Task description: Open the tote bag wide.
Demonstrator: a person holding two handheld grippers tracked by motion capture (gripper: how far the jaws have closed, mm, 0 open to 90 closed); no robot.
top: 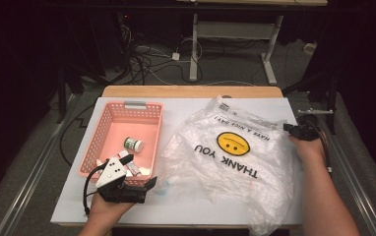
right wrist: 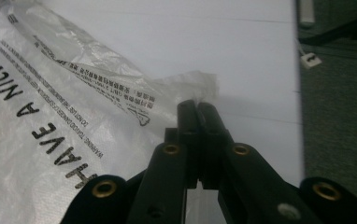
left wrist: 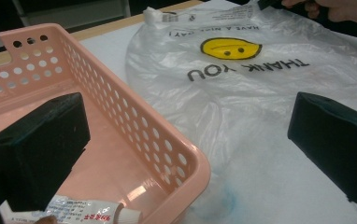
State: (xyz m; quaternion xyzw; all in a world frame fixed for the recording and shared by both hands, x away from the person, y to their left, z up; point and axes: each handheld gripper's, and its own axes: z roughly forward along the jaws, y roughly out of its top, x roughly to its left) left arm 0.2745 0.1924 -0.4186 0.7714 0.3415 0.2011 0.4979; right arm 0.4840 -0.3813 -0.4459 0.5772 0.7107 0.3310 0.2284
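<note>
Now the right gripper (right wrist: 197, 109) is clamped on the plastic bag's (top: 225, 152) far right handle (jaws pressed together on the film). Nearby, the left gripper (top: 144, 189) hovers unclenched and empty at the pink basket's (top: 97, 142) near right corner, left of the bag.

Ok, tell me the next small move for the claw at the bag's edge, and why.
Probably lift the right claw a little to raise the bag's edge. Its jaws stand shut on a handle of the plastic bag, which lies flat on the table. The left claw is open by the pink basket, whose tube and small bottle look bound for the bag.
</note>
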